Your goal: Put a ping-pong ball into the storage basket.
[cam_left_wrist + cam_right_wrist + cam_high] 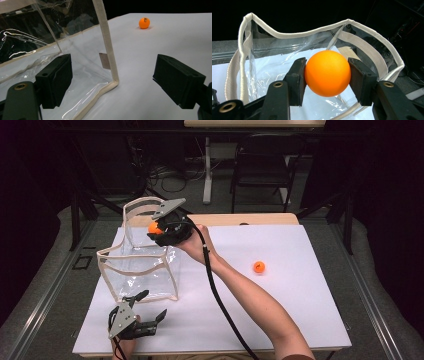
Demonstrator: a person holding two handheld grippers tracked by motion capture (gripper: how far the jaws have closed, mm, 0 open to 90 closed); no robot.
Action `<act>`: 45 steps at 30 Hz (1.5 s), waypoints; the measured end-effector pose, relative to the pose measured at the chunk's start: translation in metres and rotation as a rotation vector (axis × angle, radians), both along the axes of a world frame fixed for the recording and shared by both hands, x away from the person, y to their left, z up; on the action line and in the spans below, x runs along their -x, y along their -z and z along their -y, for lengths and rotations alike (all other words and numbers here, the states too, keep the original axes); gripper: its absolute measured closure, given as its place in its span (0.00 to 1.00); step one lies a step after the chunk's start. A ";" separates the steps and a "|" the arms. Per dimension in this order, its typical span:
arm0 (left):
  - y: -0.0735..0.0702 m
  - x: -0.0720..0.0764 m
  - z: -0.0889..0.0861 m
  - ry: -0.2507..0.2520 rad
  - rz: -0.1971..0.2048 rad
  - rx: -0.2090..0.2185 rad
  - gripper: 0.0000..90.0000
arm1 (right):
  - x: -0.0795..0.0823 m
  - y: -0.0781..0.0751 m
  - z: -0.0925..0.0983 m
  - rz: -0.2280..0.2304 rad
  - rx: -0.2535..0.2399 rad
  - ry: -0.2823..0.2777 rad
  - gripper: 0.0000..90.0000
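Note:
An orange ball (327, 73) sits clamped between the pads of my right gripper (156, 229), which is shut on it and hangs over the open top of a clear plastic bag (141, 265) with cream trim. In the right gripper view the bag's rim (294, 33) curves just behind the ball. A second orange ball (258, 266) lies on the white table to the right, also seen far off as the small ball (144, 22). My left gripper (150, 312) rests near the table's front edge, open, its jaws wide apart at the bag's near corner (113, 82), with nothing between them.
The white table top (300, 310) stretches to the right of the bag. Beyond the table's far edge stand a dark chair (262, 162) and a table leg (207, 170) on the floor. A black cable (220, 295) trails along the person's right forearm.

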State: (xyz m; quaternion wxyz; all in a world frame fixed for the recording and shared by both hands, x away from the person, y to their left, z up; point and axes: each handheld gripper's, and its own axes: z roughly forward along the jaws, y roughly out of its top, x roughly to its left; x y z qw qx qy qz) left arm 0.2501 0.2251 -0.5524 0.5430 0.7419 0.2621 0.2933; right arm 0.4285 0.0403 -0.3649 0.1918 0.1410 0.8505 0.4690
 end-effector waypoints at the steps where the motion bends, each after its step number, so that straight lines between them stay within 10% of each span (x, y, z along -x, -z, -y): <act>1: 0.000 0.000 0.000 0.001 -0.001 -0.001 0.17 | 0.000 0.000 0.000 0.000 0.001 -0.001 0.56; 22: 0.000 0.000 0.000 -0.001 0.002 0.001 0.17 | -0.001 0.003 -0.002 -0.021 0.027 0.003 0.54; 35: 0.000 0.000 -0.001 -0.002 0.002 0.002 0.17 | 0.000 0.000 0.014 -0.077 -0.035 -0.011 0.21; 45: 0.000 0.000 -0.001 -0.003 0.002 0.002 0.17 | 0.009 -0.005 0.030 -0.073 -0.046 -0.035 0.14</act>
